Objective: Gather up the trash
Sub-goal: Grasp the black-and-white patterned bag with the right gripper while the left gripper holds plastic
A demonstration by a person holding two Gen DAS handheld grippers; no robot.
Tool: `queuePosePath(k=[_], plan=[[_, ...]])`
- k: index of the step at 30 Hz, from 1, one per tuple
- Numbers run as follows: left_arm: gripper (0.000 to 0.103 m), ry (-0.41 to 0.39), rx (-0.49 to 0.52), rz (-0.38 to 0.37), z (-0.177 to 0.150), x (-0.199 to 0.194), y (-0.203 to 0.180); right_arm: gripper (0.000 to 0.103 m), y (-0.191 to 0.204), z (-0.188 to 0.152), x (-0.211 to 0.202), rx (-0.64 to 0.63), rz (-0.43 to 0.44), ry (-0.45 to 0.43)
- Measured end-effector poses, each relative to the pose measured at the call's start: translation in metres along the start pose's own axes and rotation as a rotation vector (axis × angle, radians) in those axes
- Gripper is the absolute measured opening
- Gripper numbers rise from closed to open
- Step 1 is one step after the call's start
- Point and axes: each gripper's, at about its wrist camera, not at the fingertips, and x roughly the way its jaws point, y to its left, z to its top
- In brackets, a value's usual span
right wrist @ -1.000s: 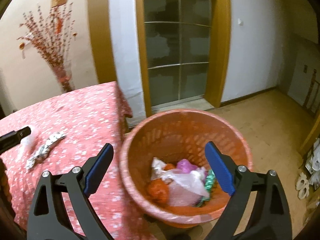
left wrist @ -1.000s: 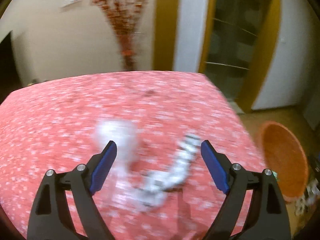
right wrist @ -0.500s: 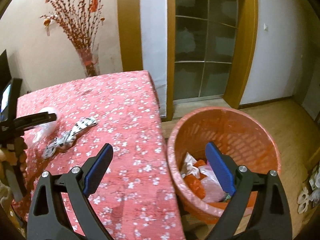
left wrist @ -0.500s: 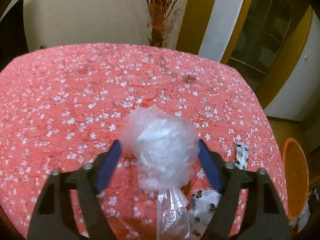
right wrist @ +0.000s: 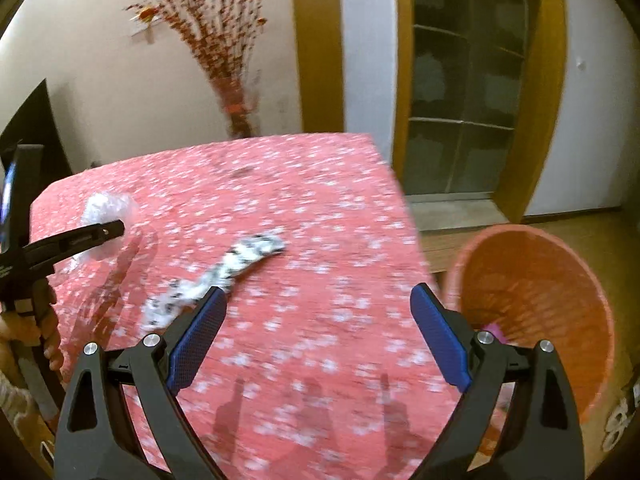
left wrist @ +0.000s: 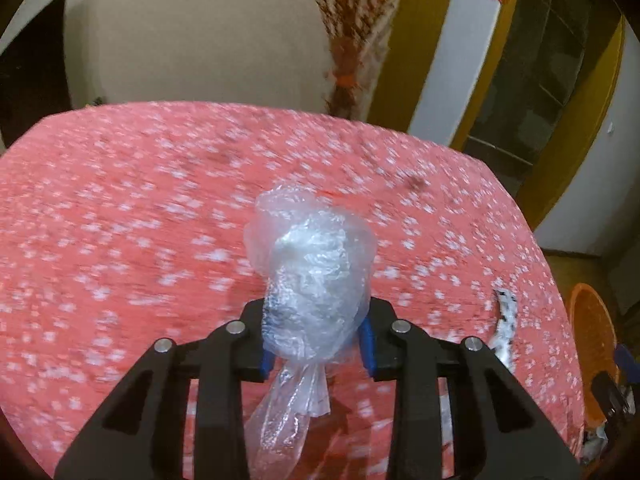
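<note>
Since a second ago the left tool [left wrist: 318,346] has swung from the gap between the two scraps onto the clear plastic bag [left wrist: 310,276], and its jaws are closing with the crumpled bag bulging between the blue pads, its tail hanging below them. Both sit over the red flowered surface [left wrist: 120,220]. Right of the bag, apart from it, a black-and-white wrapper [right wrist: 224,272] lies flat. Meanwhile the right tool [right wrist: 318,334] has crossed from above the orange basket [right wrist: 560,264] to above the cloth; it stands wide and holds nothing.
</note>
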Motion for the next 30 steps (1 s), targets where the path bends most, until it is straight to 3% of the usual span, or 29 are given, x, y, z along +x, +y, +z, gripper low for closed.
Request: queuePosePath(k=[6,12,19,30], plan=[[0.033,-0.052,0.004,0.054,-0.001,-0.02,0.031,0.071,0.039,0.005,0.031,-0.02,0.077,0.074],[0.033,-0.073,-0.007,0.064,-0.002,-0.03,0.049,0.064,0.068,0.009,0.054,-0.043,0.068,0.124],[0.033,-0.077,-0.009,0.073,-0.004,-0.031,0.059,0.062,0.074,0.014,0.072,-0.021,0.024,0.18],[0.033,-0.059,0.025,0.077,-0.011,-0.027,0.046,0.04,0.072,0.01,0.084,-0.02,0.001,0.241]])
